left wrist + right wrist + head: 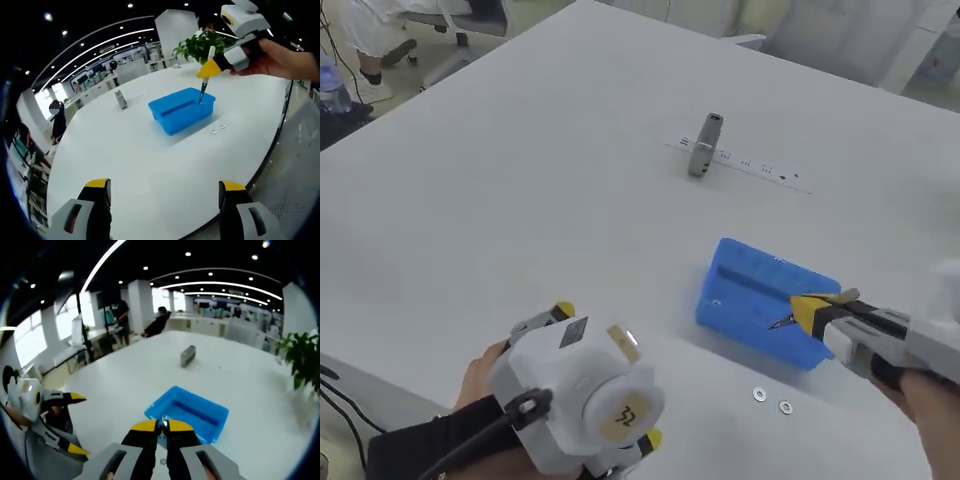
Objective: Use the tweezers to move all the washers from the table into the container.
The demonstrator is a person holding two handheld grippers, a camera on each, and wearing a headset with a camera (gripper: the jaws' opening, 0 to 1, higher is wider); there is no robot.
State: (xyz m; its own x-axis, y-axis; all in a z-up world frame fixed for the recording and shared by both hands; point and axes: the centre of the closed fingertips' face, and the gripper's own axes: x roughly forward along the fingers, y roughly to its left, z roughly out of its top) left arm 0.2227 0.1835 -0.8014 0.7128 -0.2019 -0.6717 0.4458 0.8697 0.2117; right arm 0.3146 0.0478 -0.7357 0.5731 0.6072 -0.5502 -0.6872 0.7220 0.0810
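**Head view.**
- White table (520, 200): carried all items listed.
- Blue container (760, 295): right of centre, open side up.
- Two washers (759, 394): lay close together on the table just beside the container's near edge, outside it.
- Grey block (704, 145): stood upright well beyond the container on a strip of small markings, far from the work.
- Left hand-held gripper (607, 374): low at the near left, held in a hand, well apart from the container.
- Right hand-held gripper (812, 310): came in from the right, its yellow tips over the container's right end.
- Tweezers (786, 321): stuck out from those tips above the container's interior.
- Bare table lay between the washers and the container.

**Left gripper view.**
- Own jaws stood wide apart with nothing between them.
- Right hand-held gripper hung at upper right in a hand (280, 57). Its tweezers pointed down into the container. Whether the tips carried a washer could not be told.
- Both washers lay on the table beside the container.
- Potted plant (200, 45) stood behind.

**Right gripper view.**
- Own jaws were pressed together on the tweezers, directly above the container.
- Left hand-held gripper sat at the left edge.
- The grey block stood beyond the container.
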